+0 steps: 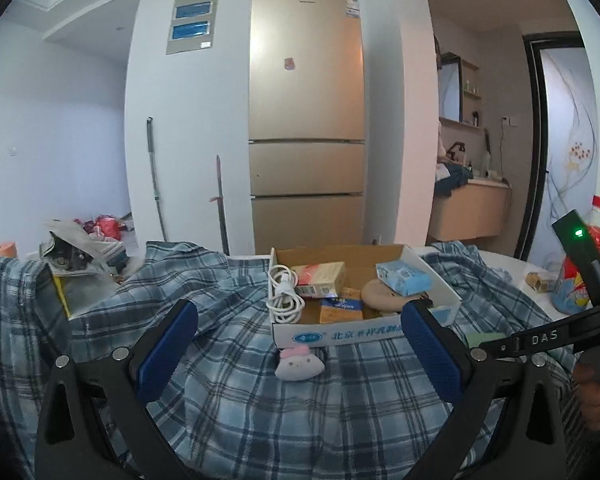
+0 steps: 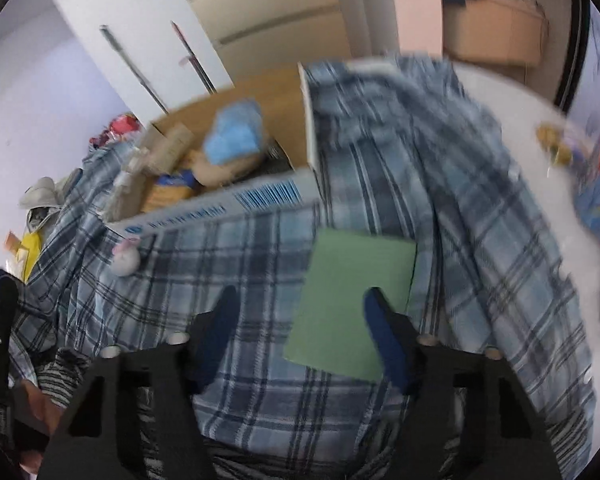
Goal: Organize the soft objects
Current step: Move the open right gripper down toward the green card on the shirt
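The right gripper's (image 2: 298,312) black body reads "DAS". The cardboard box (image 1: 340,334), centre frame, carries blue Chinese print and a barcode. The small plush toy (image 1: 299,364) lies against its front wall on the plaid cloth (image 1: 260,400). A green pad (image 2: 352,280) lies lower centre, with the right gripper's jaws apart over it. The left gripper (image 1: 298,344) is spread wide, empty. A gold refrigerator (image 1: 306,120) stands behind.

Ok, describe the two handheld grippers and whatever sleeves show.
Both the left gripper and right gripper have matte black angular frames, silver round pins and blue textured finger pads. The right gripper's black bar reads "DAS", with a green light on its handle. A grey-and-black striped sleeve shows.
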`<control>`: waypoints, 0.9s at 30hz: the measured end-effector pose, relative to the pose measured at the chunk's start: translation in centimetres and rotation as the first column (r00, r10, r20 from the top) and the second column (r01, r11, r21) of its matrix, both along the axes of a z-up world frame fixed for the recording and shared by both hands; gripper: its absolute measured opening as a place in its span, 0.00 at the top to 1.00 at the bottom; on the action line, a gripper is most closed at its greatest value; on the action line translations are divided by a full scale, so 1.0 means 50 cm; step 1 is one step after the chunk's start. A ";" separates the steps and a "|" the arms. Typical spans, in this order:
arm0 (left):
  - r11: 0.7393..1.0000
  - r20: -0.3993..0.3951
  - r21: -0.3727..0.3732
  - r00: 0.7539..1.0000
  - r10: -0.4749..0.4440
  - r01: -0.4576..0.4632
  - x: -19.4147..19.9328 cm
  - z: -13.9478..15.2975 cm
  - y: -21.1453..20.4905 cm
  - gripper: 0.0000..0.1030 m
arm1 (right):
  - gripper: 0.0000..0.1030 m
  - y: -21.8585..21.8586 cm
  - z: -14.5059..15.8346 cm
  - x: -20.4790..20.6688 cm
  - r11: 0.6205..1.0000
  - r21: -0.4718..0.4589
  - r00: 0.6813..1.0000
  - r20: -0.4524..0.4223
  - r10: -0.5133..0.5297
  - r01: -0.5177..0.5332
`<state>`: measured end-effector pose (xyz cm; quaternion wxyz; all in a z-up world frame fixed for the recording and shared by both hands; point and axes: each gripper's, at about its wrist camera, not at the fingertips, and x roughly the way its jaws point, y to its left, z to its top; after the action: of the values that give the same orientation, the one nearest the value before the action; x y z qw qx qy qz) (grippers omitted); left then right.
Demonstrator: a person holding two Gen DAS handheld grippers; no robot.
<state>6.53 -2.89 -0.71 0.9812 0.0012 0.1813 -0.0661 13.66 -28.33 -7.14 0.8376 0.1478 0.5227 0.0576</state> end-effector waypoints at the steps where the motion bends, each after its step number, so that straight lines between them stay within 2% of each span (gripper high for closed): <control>1: 1.000 0.001 -0.006 1.000 -0.009 0.009 0.000 0.001 0.002 0.00 | 0.47 -0.002 -0.007 0.003 1.000 -0.001 1.000 -0.016 0.002 -0.002; 7: 1.000 0.002 -0.015 1.000 -0.013 0.013 -0.002 0.000 0.006 0.00 | 0.47 -0.009 -0.020 0.008 0.995 -0.090 0.999 -0.012 -0.044 0.042; 10: 1.000 0.007 -0.011 1.000 -0.023 0.023 -0.005 0.002 0.003 0.00 | 0.40 -0.017 -0.027 0.009 0.992 -0.108 0.998 -0.019 -0.061 0.059; 12: 0.999 0.003 -0.012 0.999 -0.032 0.032 -0.005 0.002 0.002 0.00 | 0.39 -0.019 -0.029 0.010 0.987 -0.140 0.996 -0.016 -0.083 0.080; 16: 0.999 -0.012 -0.029 1.000 -0.023 0.022 0.001 0.000 0.010 0.00 | 0.33 -0.012 -0.031 0.014 0.986 -0.153 0.998 -0.024 -0.064 0.059; 20: 0.998 -0.026 -0.053 1.000 -0.018 0.017 0.006 -0.002 0.019 0.00 | 0.29 0.011 -0.037 0.017 0.978 -0.207 0.999 -0.028 -0.047 0.040; 23: 0.996 -0.052 -0.071 0.997 -0.061 0.057 0.010 -0.006 0.018 0.00 | 0.29 0.029 -0.040 0.017 0.969 -0.245 0.999 -0.029 -0.019 0.011; 27: 0.997 -0.050 -0.061 0.997 -0.054 0.051 0.009 -0.006 0.014 0.00 | 0.29 0.025 -0.041 0.018 0.967 -0.253 0.999 -0.028 -0.029 0.021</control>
<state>6.99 -2.22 -1.02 0.9738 -0.0251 0.2043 -0.0971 14.54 -27.07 -9.17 0.8421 0.0473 0.5368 -0.0225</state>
